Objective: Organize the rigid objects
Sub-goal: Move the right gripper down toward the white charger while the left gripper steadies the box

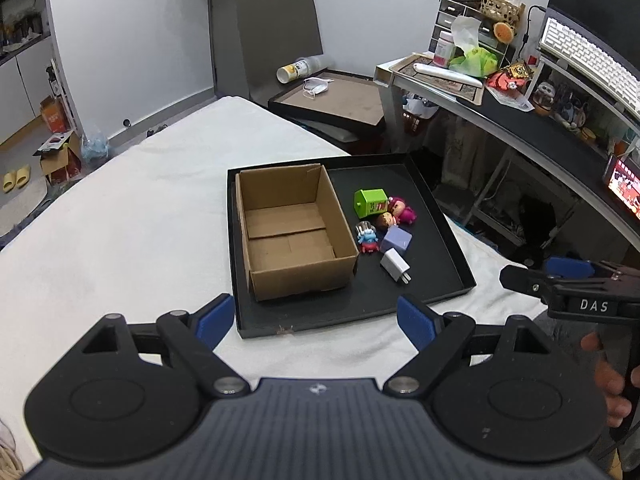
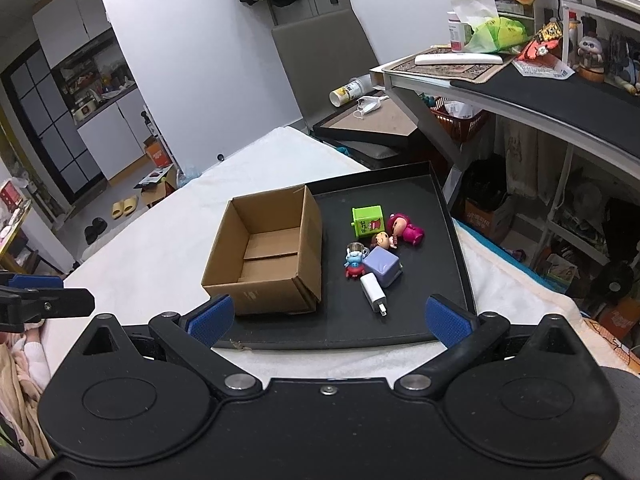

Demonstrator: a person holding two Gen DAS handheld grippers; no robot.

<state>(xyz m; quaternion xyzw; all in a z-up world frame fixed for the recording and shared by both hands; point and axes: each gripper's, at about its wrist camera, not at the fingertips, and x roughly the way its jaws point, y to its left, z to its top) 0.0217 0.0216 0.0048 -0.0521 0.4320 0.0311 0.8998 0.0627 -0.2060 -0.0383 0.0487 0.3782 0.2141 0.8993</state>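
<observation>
The left gripper [image 1: 316, 320] hovers with its jaws spread wide and holds nothing. The right gripper [image 2: 328, 320] is likewise spread wide and empty; seen from the left wrist, its body carries the white lettering "DAS".

Ahead of both sets of jaws, a black tray [image 2: 456, 248] rests on a surface covered in white cloth [image 2: 160, 248]. An open cardboard box [image 2: 268, 256] stands in the tray, ahead of the left finger of each gripper. Its interior holds nothing.

The loose items lie in a cluster on the tray floor just beside the box, ahead of the right finger of each gripper:
- a white USB charger [image 2: 374, 294], nearest the jaws, prongs pointing toward them;
- a lilac cube [image 2: 382, 266], touching the charger;
- a blue-and-red figurine [image 2: 354, 264], beside the box wall;
- a brown-haired doll head [image 2: 382, 240];
- a pink figurine [image 2: 406, 230];
- a green box [image 2: 368, 220], farthest away, bearing printed characters too small to read.
</observation>
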